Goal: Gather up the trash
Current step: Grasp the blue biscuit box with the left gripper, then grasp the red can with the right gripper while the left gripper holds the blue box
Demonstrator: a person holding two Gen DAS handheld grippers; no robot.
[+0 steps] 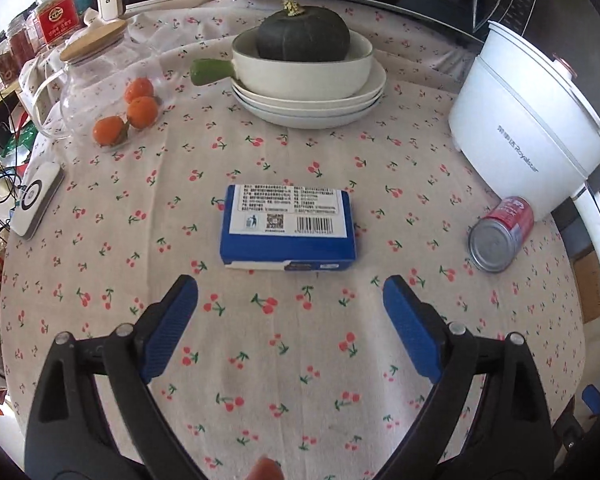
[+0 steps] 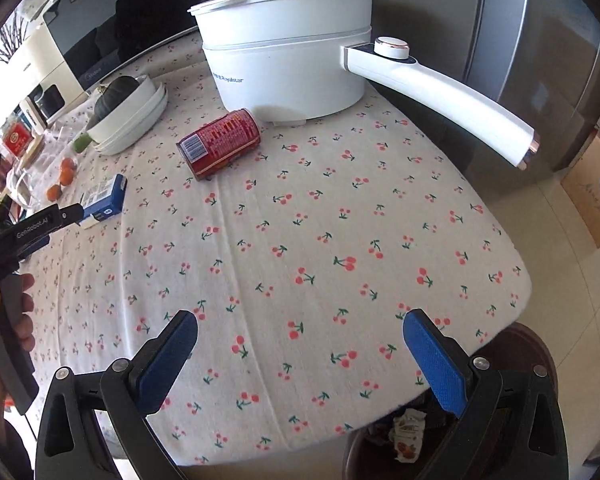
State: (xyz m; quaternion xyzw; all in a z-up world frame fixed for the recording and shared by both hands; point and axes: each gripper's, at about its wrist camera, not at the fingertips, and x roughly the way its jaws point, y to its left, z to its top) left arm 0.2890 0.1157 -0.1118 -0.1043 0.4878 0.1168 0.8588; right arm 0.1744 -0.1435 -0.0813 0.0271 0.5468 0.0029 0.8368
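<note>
My left gripper (image 1: 290,294) hangs over the cherry-print tablecloth (image 1: 284,344) with its blue pads spread wide and nothing between them. Just beyond the fingertips lies the blue box (image 1: 288,228), flat on the cloth with its white label and barcode facing up; the pads do not touch it. I take that box as my landmark. To its right, well apart from it, the red can (image 1: 500,236) lies on its side, its silver end turned toward my left camera. Behind the can and nearly against it stands the white electric pot (image 1: 528,136). Behind the box, toward the far side of the table, a dark green squash (image 1: 303,36) sits in a cream handled dish on a stack of white plates (image 1: 312,100). To the box's left rear, three oranges (image 1: 136,114) lie beside a glass jug with a wooden lid (image 1: 94,42), and a small white device (image 1: 36,200) rests near the cloth's left edge.

My right gripper (image 2: 300,330) is also spread wide and empty, held above the near edge of the cloth. From this side the can (image 2: 220,144) lies in front of the pot (image 2: 288,56), whose long handle sticks out over the table's edge, and the box (image 2: 102,196) is off to the left, beside the tip of my left gripper (image 2: 66,214). Below the table's edge, a dark bin (image 2: 364,452) holds some crumpled wrappers (image 2: 408,432).
</note>
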